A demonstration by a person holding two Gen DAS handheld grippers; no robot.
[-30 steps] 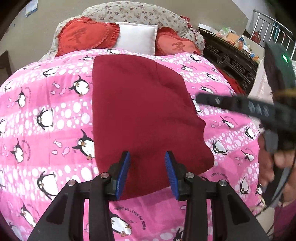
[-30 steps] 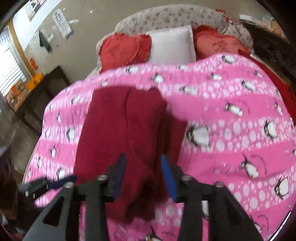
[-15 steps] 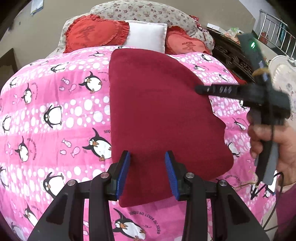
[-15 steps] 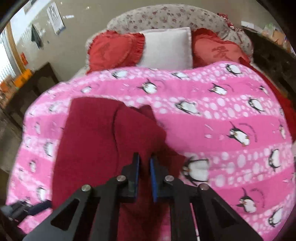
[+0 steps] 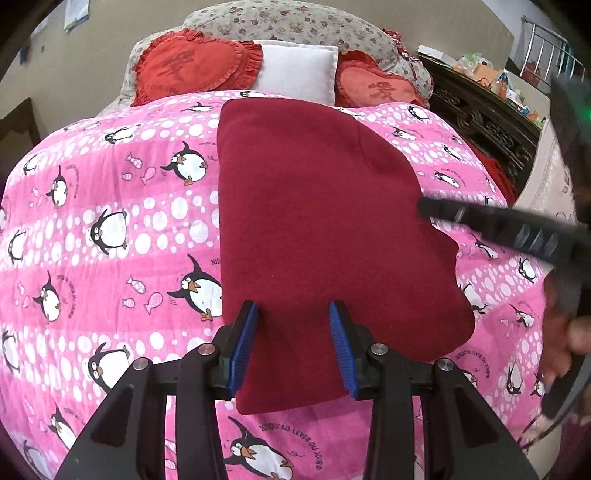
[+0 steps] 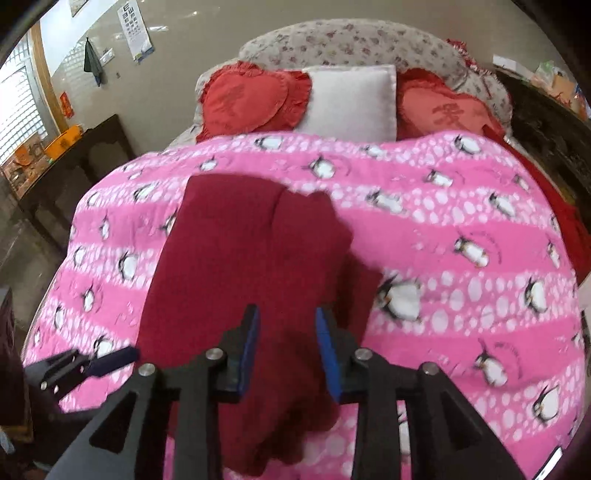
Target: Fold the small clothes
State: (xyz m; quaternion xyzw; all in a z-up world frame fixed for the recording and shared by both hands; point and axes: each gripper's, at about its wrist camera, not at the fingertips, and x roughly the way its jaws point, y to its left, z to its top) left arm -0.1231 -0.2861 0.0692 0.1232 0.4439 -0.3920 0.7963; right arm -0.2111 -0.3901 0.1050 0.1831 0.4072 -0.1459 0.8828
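Blue-padded jaws of the left gripper point(image 5: 291, 343) hang parted over the near hem of the dark red garment point(image 5: 317, 229), nothing pinched between them, their gap the same as a second ago. In the right wrist view the right gripper point(image 6: 286, 332) has just been opening again after snapping nearly shut half a second back; its pads now stand apart above the garment's rumpled near-right part without pressing the cloth. Seen from the left wrist, the right gripper's black finger point(image 5: 498, 225) reaches in from the right, its tip at the garment's right edge, lower than half a second ago, with the person's hand point(image 5: 565, 332) blurred behind it. The garment lies on the pink penguin quilt point(image 5: 110, 229), its left edge straight, its right edge curved and bulging outward near the front; a fold ridge runs down its far half. Compared with a second ago it fills more of the left view and sits more central. Bare quilt lies wide on both sides of the cloth. Farther off, two red heart cushions point(image 5: 195, 70) flank a white pillow point(image 5: 299, 72) against the floral headboard point(image 5: 295, 22); dark carved furniture point(image 5: 487, 122) borders the bed's right side.
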